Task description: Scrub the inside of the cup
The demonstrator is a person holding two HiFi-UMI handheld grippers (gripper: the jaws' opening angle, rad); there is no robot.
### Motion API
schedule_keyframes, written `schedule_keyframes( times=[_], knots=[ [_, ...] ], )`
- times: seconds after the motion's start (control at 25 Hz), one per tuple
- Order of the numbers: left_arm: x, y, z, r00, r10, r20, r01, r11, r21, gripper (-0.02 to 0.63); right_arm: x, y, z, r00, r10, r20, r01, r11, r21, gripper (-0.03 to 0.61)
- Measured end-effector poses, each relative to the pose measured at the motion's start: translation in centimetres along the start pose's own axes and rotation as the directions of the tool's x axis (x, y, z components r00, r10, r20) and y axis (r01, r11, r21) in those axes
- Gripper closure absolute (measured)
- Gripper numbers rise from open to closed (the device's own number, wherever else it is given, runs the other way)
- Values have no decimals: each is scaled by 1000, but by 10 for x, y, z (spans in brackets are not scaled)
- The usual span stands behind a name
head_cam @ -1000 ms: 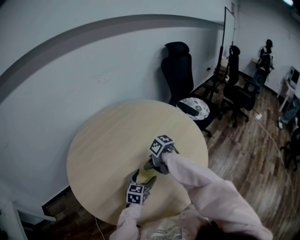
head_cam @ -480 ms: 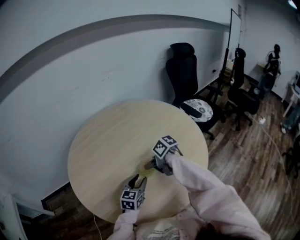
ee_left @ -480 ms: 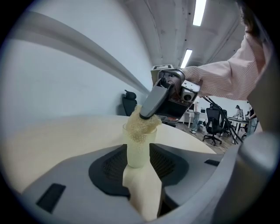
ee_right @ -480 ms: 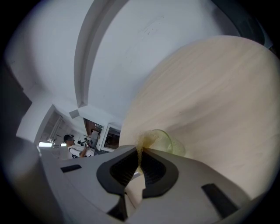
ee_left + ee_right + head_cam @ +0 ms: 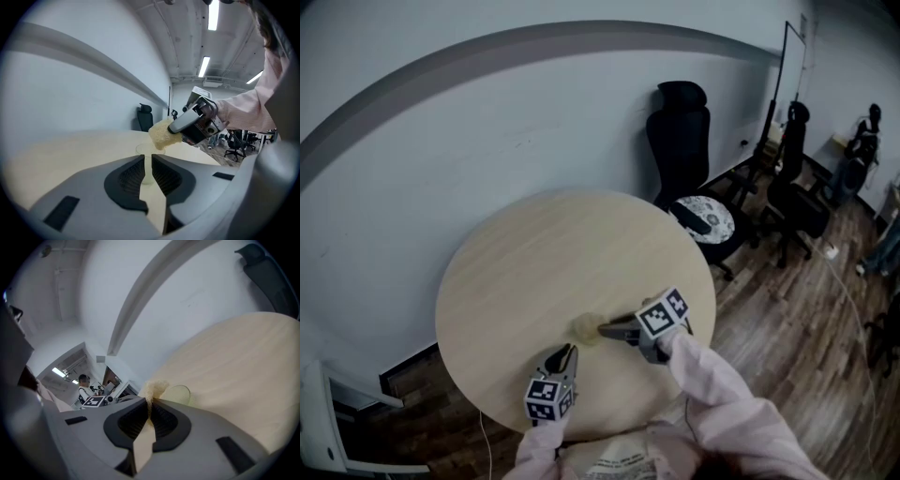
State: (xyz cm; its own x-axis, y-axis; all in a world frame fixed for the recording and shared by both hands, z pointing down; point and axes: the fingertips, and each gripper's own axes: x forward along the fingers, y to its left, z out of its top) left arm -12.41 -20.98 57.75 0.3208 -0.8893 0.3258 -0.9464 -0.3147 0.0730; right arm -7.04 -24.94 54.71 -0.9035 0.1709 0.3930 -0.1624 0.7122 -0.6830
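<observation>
A small clear cup [image 5: 146, 161] stands upright on the round wooden table [image 5: 534, 253], also seen in the right gripper view [image 5: 178, 394]. My right gripper [image 5: 607, 329] is shut on a yellow sponge [image 5: 162, 133], which hangs just over the cup's rim and shows in the right gripper view [image 5: 153, 388]. My left gripper [image 5: 565, 353] sits back near the table's front edge, apart from the cup. Its jaws are closing to a narrow slit with nothing between them [image 5: 149, 174]; the cup shows beyond them.
A black office chair [image 5: 680, 141] and a seat with a patterned cushion [image 5: 703, 217] stand behind the table's right side. More chairs and a person [image 5: 865, 131] are at the far right on the wooden floor. A grey wall runs close behind the table.
My left gripper has let go of the cup, drawn back toward the front edge and closed its jaws. My right gripper has shifted right, with the sponge still at the cup.
</observation>
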Motion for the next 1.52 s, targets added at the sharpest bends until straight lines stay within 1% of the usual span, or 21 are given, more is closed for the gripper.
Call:
schedule_keyframes(
  times=[0.08, 0.2, 0.36, 0.52, 0.68, 1.04, 1.52],
  knots=[
    [-6, -1, 4, 1000, 10, 7, -10, 1000, -8, 572, -10, 4, -1, 997, 6, 75, -1, 998, -63, 554],
    [-16, -2, 10, 1000, 20, 16, -20, 1000, -18, 586, -25, 8, 0, 983, -5, 184, 32, 989, -142, 554],
    [-31, -4, 22, 999, 32, 38, -31, 999, -22, 601, -48, 17, 0, 954, -21, 299, 82, 978, -193, 554],
    [-48, -4, 35, 996, 45, 73, -43, 999, -29, 612, -67, 25, -7, 929, -27, 368, 122, 964, -235, 554],
    [-63, -3, 40, 993, 57, 99, -53, 998, -46, 614, -76, 34, -16, 911, -17, 412, 141, 952, -273, 554],
    [-85, -13, 41, 989, 68, 133, -62, 997, -54, 614, -95, 49, -31, 872, 4, 490, 172, 933, -315, 555],
    [-88, -27, 46, 988, 53, 145, -50, 998, -25, 614, -102, 62, -38, 866, 30, 499, 180, 913, -367, 557]
  ],
)
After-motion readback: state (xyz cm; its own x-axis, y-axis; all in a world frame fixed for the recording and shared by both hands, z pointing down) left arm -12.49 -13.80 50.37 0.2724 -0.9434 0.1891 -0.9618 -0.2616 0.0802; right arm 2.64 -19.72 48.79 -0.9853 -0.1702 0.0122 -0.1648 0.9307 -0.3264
